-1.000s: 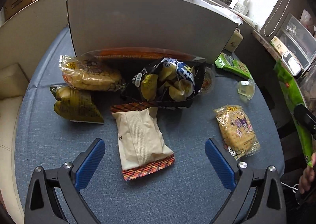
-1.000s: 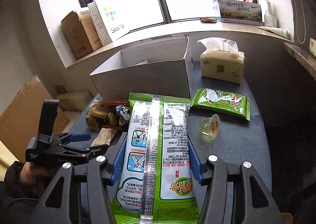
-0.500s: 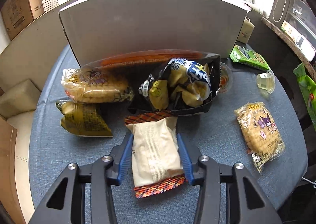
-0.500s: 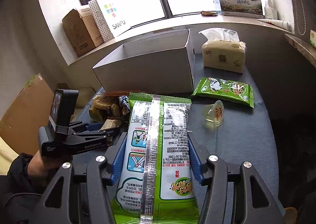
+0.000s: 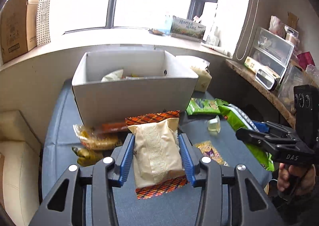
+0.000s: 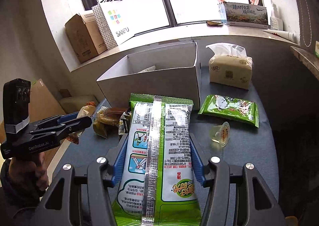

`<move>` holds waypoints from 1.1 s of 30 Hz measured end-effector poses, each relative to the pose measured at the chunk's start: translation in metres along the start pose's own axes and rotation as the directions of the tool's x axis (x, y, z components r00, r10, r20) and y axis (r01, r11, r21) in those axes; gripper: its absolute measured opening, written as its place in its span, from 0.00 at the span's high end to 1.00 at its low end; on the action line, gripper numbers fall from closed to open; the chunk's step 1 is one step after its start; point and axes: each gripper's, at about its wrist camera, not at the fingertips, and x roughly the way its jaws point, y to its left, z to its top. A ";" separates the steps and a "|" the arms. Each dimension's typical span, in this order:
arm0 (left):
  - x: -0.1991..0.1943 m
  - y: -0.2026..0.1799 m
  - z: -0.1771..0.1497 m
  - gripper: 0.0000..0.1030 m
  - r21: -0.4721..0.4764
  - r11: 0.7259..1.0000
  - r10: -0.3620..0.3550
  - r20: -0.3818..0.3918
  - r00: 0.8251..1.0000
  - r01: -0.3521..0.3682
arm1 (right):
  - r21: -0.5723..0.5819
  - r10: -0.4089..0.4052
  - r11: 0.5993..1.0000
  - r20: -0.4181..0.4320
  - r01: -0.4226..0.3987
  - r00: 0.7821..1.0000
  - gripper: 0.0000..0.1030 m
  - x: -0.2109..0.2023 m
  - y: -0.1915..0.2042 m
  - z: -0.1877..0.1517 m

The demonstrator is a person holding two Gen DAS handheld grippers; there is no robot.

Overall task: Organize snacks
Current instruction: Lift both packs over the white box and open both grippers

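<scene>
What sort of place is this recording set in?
Probably a lived-in room at home or a small office, not a lab: a cloth-covered table pushed against a wide window sill, cardboard boxes and a shopping bag stored on the sill, and a tissue pack beside the snacks.

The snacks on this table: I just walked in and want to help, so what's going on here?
A person is sorting snacks with a gripper in each hand. The left gripper has its jaws shut on a beige packet, held above the table. The right gripper grips a tall green bag. The white box ahead already holds some items; other snacks lie on the table.
</scene>
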 end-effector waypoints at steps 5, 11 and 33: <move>-0.018 0.005 0.053 0.52 0.009 1.000 0.002 0.120 0.993 -0.003 | -0.049 0.025 0.999 0.067 -0.021 0.997 0.41 0.005 0.017 0.043; -0.010 0.026 0.127 0.52 0.031 1.000 -0.009 0.246 0.969 0.002 | -0.045 0.029 0.999 0.141 -0.023 0.990 0.41 0.031 0.025 0.117; 0.115 0.066 0.172 0.00 0.057 0.986 0.155 0.022 0.988 -0.156 | -0.015 -0.197 0.980 0.054 0.198 0.979 0.00 0.127 -0.006 0.211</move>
